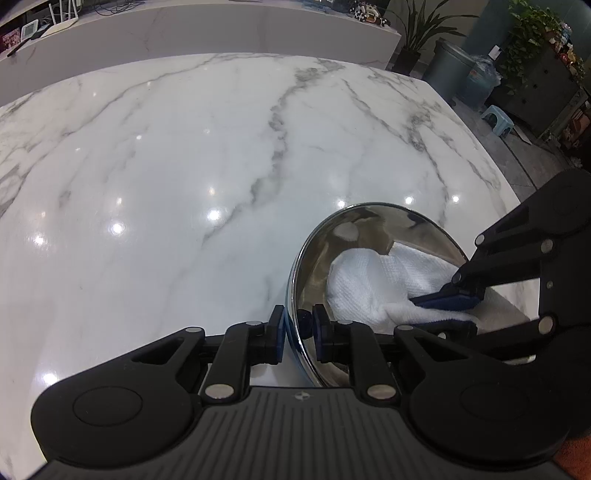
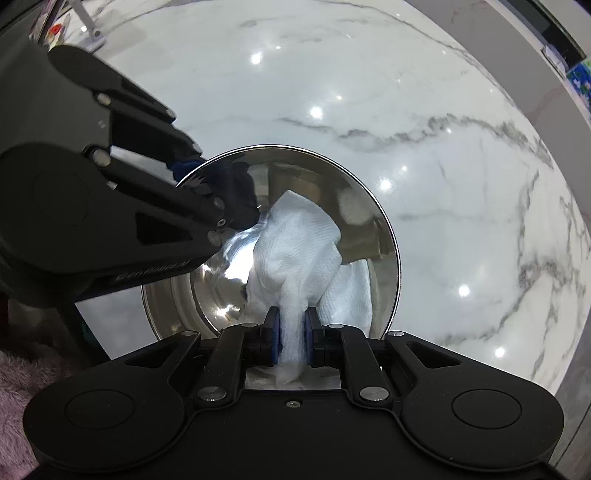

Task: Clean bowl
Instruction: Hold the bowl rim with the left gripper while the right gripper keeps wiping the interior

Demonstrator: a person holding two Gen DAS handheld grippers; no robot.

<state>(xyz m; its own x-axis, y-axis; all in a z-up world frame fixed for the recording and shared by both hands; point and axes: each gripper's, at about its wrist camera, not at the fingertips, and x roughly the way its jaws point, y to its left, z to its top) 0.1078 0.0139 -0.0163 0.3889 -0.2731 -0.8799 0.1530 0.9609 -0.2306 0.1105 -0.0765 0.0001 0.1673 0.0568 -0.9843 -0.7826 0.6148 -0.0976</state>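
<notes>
The marble worktop (image 1: 166,177) fills most of both views, white w/ grey veins and bright light spots on its gloss. Beyond its far edge in the left wrist view sit a second white counter (image 1: 221,33), a potted plant (image 1: 421,33), a grey bin (image 1: 448,70) and a small blue stool (image 1: 496,118).

The steel bowl (image 2: 354,206) sits near the worktop's near edge, tilted up on its side so its mirrored inside faces the right wrist cam. Its rim (image 1: 295,266) runs straight into the left tongs.

A white cloth (image 2: 295,240), waffle-textured and bunched, lies inside the bowl against the inner wall; one tail of it trails back over the near rim.

Left tongs (image 1: 298,328): clamped on the bowl rim, one blue pad outside the wall, one inside. In the right wrist view they come in from the upper left, touching the bowl's left edge (image 2: 192,173).

Right tongs (image 2: 292,328): clamped on the cloth's tail, blue pads pressing it from both sides, just above the bowl's near rim. In the left wrist view they enter from the right, tips at the bowl mouth w/ cloth gripped (image 1: 448,306).
</notes>
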